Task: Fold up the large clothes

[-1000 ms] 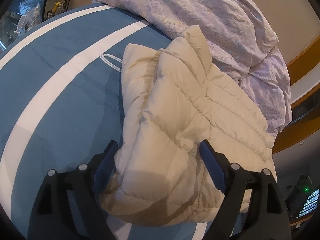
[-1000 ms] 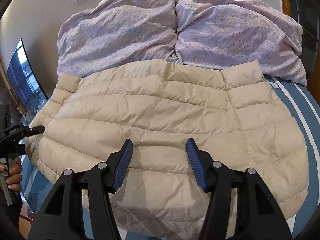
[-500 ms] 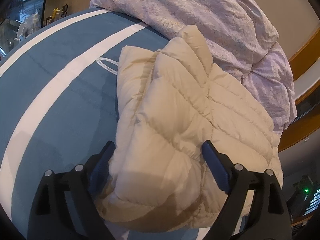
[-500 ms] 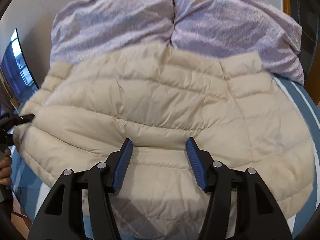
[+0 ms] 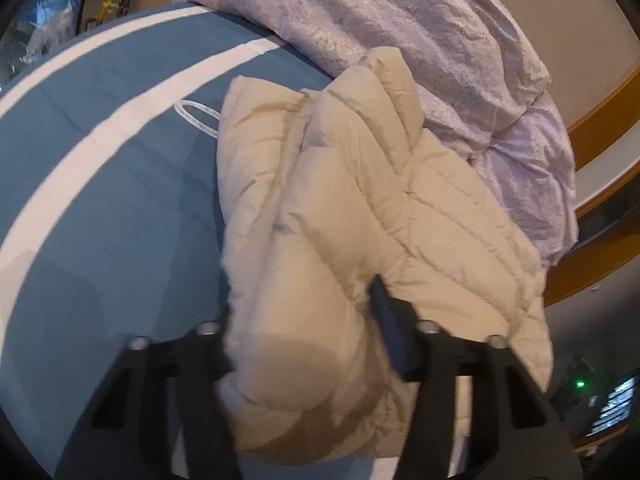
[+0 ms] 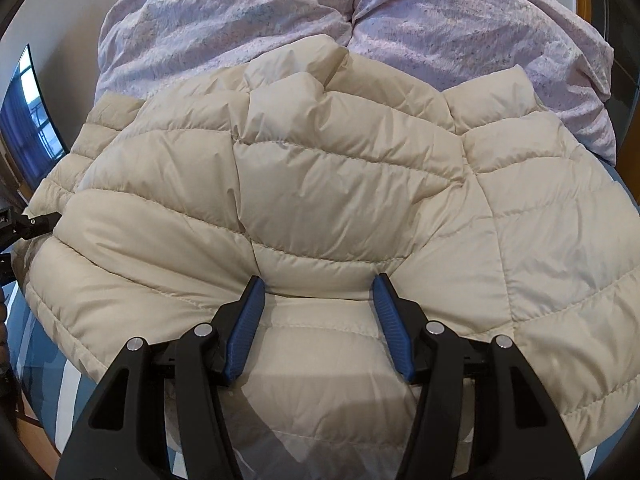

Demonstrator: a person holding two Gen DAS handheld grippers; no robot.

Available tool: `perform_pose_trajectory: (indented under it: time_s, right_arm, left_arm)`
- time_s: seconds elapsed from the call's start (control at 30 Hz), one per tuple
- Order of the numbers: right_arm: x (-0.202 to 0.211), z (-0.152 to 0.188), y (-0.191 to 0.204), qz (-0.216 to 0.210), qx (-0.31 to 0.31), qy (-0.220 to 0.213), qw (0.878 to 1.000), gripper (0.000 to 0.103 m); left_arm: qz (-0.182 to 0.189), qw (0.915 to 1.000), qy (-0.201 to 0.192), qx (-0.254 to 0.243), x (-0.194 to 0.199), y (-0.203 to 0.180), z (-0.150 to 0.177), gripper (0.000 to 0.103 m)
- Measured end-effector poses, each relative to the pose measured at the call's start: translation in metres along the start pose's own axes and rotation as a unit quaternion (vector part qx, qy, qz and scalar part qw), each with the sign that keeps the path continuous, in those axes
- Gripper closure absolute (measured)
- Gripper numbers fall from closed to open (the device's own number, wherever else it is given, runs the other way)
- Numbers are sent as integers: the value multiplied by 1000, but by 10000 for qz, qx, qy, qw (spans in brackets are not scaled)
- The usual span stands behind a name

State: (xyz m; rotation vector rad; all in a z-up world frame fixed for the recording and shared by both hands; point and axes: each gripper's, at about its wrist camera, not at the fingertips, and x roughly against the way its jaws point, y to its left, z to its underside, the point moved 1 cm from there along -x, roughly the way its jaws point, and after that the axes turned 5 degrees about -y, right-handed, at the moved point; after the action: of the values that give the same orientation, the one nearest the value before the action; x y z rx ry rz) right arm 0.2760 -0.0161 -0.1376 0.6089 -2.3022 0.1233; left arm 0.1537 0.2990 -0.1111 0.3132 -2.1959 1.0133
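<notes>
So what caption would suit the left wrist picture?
Left gripper closing on the bunched end of a cream puffer jacket lying on a blue striped bed.

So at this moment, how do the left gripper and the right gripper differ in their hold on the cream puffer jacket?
The left gripper is closing, a bunched edge of the cream puffer jacket squeezed between its jaws; the right gripper stands open, nothing pinched. The left gripper's pads are mostly buried in fabric; the right gripper's blue pads show fully above the jacket's flat quilted surface. Both point down at the same jacket on the blue striped bedspread.
</notes>
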Motion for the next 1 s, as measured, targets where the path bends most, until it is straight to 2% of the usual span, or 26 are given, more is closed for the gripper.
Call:
perform_pose_trajectory:
  time_s: [0.03, 0.1, 0.2, 0.37, 0.57, 0.83, 1.0]
  right_arm:
    - [0, 0, -1, -11, -5, 4, 10000, 45]
    - [0, 1, 0, -20, -2, 12, 10000, 45]
    - [-1, 0, 2, -25, -10, 19, 10000, 45]
    - [-1, 0, 3, -37, -24, 37, 10000, 45]
    - [-3, -1, 2, -19, -13, 60, 10000, 45]
    - [-5, -1, -1, -21, 15, 75, 10000, 45]
    - [-5, 0, -1, -30, 6, 76, 10000, 45]
  left_arm:
    - [109, 9999, -12, 16, 3, -1, -1, 72]
    - [296, 9995, -48, 48, 9, -5, -5, 79]
    - [536, 9984, -163, -25, 23, -17, -11, 83]
    - [964, 9946, -366, -122, 43, -42, -19, 84]
    - [1626, 9851, -467, -318, 63, -87, -22, 84]
    - [2392, 9685, -327, -610, 64, -152, -7, 84]
    - [2702, 9601, -135, -710, 54, -182, 5, 84]
